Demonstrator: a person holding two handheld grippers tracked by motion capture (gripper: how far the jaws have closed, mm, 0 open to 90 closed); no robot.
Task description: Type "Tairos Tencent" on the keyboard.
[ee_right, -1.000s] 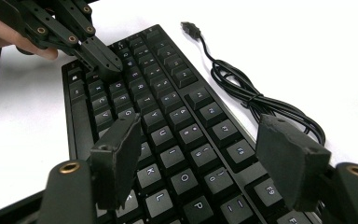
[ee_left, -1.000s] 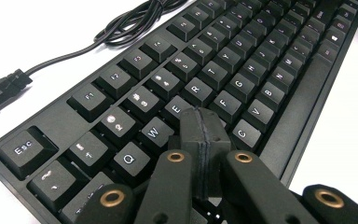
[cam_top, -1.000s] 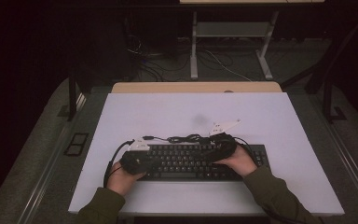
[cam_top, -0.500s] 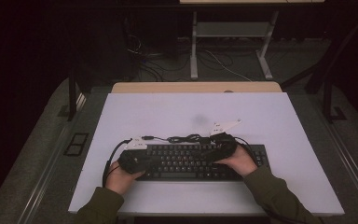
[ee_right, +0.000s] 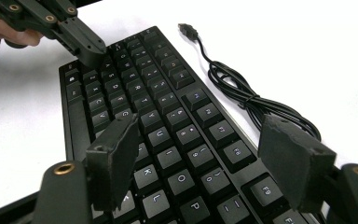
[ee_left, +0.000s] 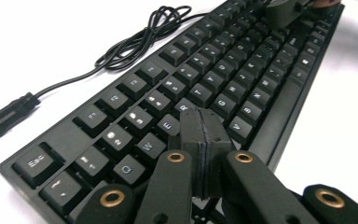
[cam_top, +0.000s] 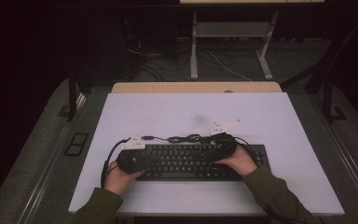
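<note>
White table (cam_top: 177, 112) filling centre frame in the high view. Black keyboard (cam_top: 191, 161) lying flat across lower centre of it, coiled cable (cam_top: 186, 138) with USB plug (ee_right: 186, 29) just beyond its far edge. Left gripper (ee_left: 204, 126) at lower centre of its own view, jaws pressed together, tips over the E–R keys. Right gripper (ee_right: 196, 154) above the keyboard's right half, jaws spread wide, holding nothing.

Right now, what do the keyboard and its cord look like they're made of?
The keyboard looks like black plastic: matte molded keys with pale printed letters and a faint sheen. Its cord looks like black rubbery sheathing, smooth and limp in loose coils, ending in a metal-tipped plug. That's judged from looks alone.
</note>
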